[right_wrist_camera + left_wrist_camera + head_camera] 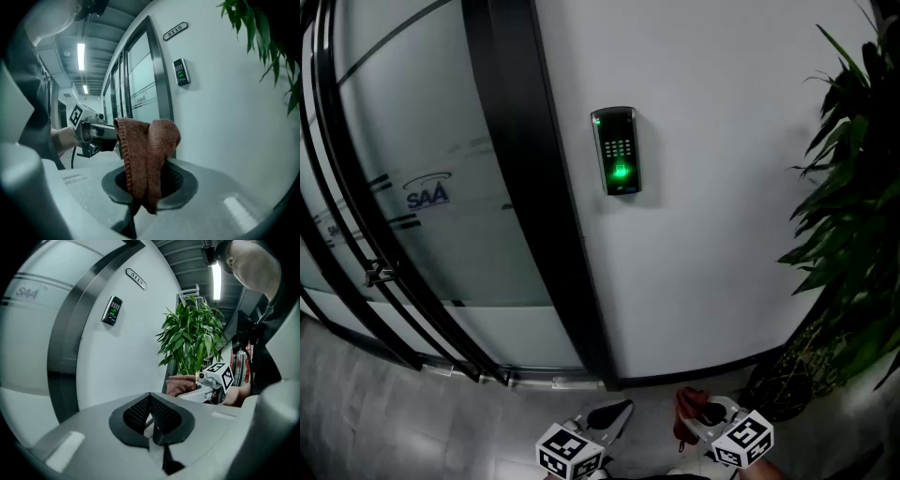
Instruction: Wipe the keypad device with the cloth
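White wall (pixel 722 234) is filling most of the head view. Glass door (pixel 422 187) with a frosted panel is standing to its left, and a dark frame (pixel 534 187) is running between the two. Leafy plant (pixel 853 234) is crowding the right edge, near the wall.

Both grippers are hanging low at the bottom of the head view, side by side. Left gripper (pixel 151 416) is holding its jaws together, with nothing between them. Right gripper (pixel 147 180) is clamping its jaws on the brown cloth (pixel 145 145), which is bunching up in folds above the jaws.

Keypad device (pixel 617 150) is sitting on the wall just right of the dark frame, glowing green, well above and apart from the cloth and both grippers. A small number plate (pixel 175 30) is showing on the wall above it.
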`<action>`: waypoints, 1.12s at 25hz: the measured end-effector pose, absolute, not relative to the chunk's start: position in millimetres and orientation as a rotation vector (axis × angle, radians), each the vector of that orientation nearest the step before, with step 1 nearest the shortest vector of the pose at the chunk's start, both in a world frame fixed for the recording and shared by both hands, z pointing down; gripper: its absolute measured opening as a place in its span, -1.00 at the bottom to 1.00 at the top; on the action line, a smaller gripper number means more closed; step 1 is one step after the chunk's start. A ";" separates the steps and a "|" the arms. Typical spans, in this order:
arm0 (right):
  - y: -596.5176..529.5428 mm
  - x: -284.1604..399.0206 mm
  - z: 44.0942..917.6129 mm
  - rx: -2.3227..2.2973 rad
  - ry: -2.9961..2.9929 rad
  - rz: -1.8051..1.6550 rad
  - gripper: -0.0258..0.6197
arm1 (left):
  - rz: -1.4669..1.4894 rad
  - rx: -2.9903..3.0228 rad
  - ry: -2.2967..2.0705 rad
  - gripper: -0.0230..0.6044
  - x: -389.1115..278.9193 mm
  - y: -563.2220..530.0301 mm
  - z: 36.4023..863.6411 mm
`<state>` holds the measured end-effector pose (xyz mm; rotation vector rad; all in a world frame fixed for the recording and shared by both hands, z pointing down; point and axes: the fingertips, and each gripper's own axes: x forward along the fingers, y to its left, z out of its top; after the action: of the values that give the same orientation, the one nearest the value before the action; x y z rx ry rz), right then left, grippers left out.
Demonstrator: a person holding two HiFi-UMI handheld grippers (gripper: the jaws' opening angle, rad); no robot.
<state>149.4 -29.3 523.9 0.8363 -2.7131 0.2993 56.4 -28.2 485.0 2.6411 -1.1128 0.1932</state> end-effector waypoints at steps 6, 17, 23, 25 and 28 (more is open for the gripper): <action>-33.4 176.0 534.3 0.793 -2.709 0.309 -0.75 | 0.182 2.611 -1.131 -0.87 88.6 -23.4 493.7; -70.4 154.2 543.7 0.758 -2.708 0.297 -0.75 | 0.188 2.593 -1.158 -0.87 64.8 -59.6 499.5; -109.9 118.9 535.7 0.872 -2.691 0.288 -0.75 | 0.180 2.673 -1.074 -0.87 29.6 -111.1 492.5; -124.8 105.4 533.5 0.927 -2.684 0.281 -0.75 | 0.185 2.685 -1.025 -0.87 16.6 -125.6 491.4; -141.1 80.7 529.9 1.001 -2.674 0.270 -0.75 | 0.184 2.712 -0.965 -0.87 -5.2 -145.9 486.7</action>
<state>80.7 -141.1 529.9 1.0008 -2.6740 0.2697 -5.2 -145.9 486.7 2.7121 -0.9649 0.1841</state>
